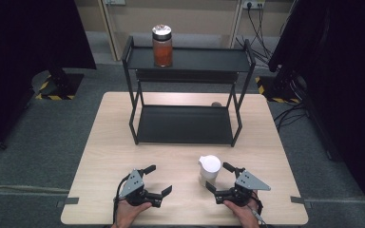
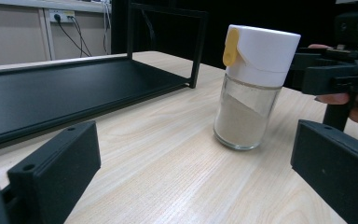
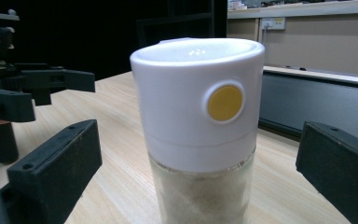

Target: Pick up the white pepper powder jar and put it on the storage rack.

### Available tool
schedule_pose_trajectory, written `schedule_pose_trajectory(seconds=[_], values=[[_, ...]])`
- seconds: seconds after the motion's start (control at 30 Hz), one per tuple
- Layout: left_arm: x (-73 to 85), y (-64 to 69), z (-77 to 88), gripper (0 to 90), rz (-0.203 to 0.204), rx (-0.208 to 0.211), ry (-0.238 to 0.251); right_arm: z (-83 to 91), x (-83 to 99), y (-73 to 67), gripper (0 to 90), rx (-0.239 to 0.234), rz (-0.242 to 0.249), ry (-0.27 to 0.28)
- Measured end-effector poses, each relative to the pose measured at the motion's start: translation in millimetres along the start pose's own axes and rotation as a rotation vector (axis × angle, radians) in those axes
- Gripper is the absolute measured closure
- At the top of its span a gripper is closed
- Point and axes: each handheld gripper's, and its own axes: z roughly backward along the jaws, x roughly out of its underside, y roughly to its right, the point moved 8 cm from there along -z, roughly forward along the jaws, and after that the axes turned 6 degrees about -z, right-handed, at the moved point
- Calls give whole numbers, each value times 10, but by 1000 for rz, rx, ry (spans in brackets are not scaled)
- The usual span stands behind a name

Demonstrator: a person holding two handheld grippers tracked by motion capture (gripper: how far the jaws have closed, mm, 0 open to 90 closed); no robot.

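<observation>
Left gripper [image 1: 160, 179]: jaws spread wide, pointing forward and to the right, low over the table.
Left hand [image 1: 129, 213]: wrapped around the gripper's rear, coming in from the bottom edge.
Right gripper [image 1: 219, 176]: jaws spread wide, pointing forward and to the left.
Right hand [image 1: 241, 212]: gripping the gripper's rear from below, cable trailing beside the wrist.

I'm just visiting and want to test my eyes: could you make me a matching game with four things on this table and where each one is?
Things:
1. jar of orange-red contents
2. white-capped shaker jar
3. left claw
4. black two-tier rack

Places:
A. far half of the table
B. near edge, open, nothing between its jaws
C. top shelf of the rack
D. on the tabletop just in front of the open right claw

Pairs: 1-C, 2-D, 3-B, 4-A
</observation>
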Motion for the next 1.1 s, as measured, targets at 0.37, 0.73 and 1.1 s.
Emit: schedule_pose_trajectory(seconds=[0.37, 0.73, 1.1], values=[[17, -8, -5, 5, 5, -1, -6, -130, -58, 47, 16, 7, 28, -23], [16, -20, 2, 6, 7, -7, -3, -245, -73, 78, 168, -23, 26, -58], [16, -17, -3, 6, 2, -8, -5, -261, -95, 70, 298, -29, 55, -93]])
